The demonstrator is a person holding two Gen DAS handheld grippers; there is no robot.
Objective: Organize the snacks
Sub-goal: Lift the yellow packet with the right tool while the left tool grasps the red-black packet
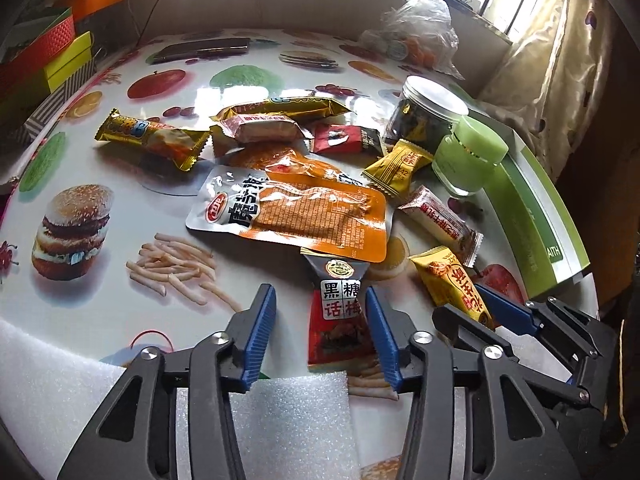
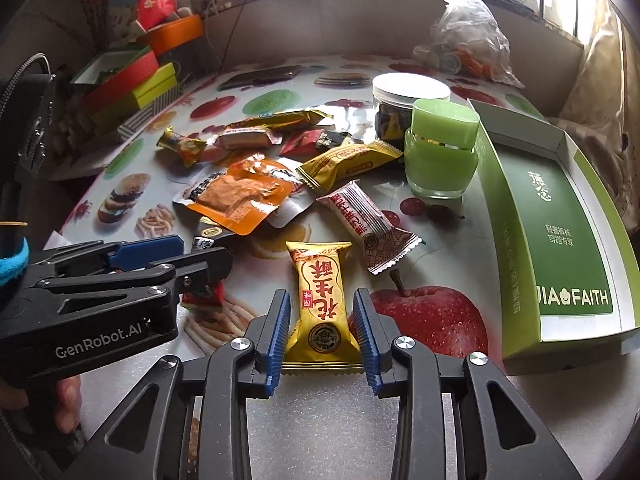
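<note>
A pile of wrapped snacks lies on the food-print tablecloth. A red-and-black plum packet lies between the fingers of my left gripper; the right pad is against its edge and the left pad stands apart from it. A yellow peanut-candy packet lies flat between the fingers of my right gripper, with a small gap on each side. The two grippers are side by side: the left gripper shows in the right wrist view, and the right gripper in the left wrist view. An orange pouch tops the pile.
An open green-and-white box lies to the right, with a green jar and a white-lidded clear jar beside it. A plastic bag, a phone and stacked coloured boxes sit farther back. White foam lies under my left gripper.
</note>
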